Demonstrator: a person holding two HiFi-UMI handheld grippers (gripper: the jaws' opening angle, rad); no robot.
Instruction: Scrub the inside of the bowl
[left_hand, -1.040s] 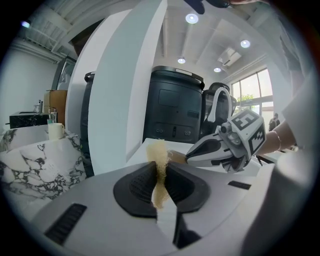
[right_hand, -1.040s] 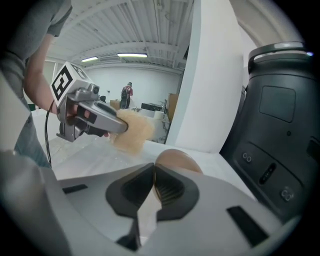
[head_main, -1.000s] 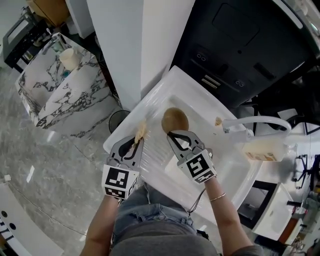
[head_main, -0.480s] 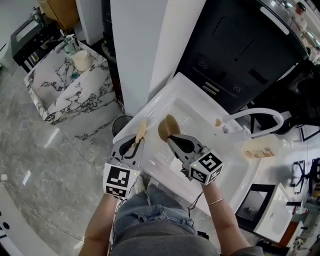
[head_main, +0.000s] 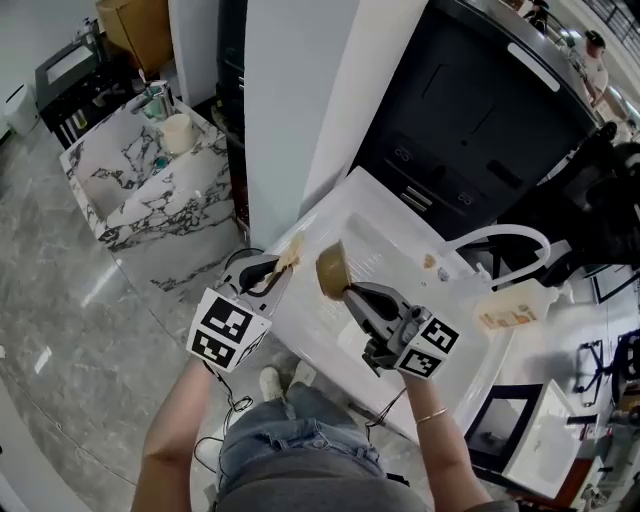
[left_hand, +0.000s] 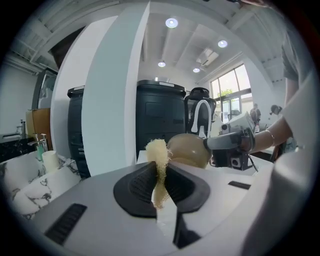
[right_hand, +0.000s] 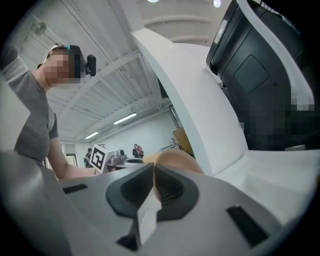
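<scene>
My right gripper (head_main: 352, 292) is shut on the rim of a tan bowl (head_main: 332, 270) and holds it tipped on edge above the front of the white sink (head_main: 395, 245). In the right gripper view the bowl (right_hand: 176, 159) bulges just past the closed jaws of that gripper (right_hand: 153, 184). My left gripper (head_main: 265, 272) is shut on a pale yellow fibrous scrub pad (head_main: 290, 256), which stands just left of the bowl. In the left gripper view the pad (left_hand: 158, 159) sticks up between the closed jaws, with the bowl (left_hand: 190, 150) right behind it. I cannot tell whether they touch.
A curved white faucet (head_main: 503, 240) and a pale soap bottle (head_main: 512, 311) stand at the sink's right. A black cabinet (head_main: 480, 130) rises behind it and a white pillar (head_main: 290, 110) to its left. A marble counter (head_main: 140, 185) lies far left.
The bowl has come up and tipped from open-side-up onto its edge in the right gripper. The left gripper with the pad has moved up and closer beside it.
</scene>
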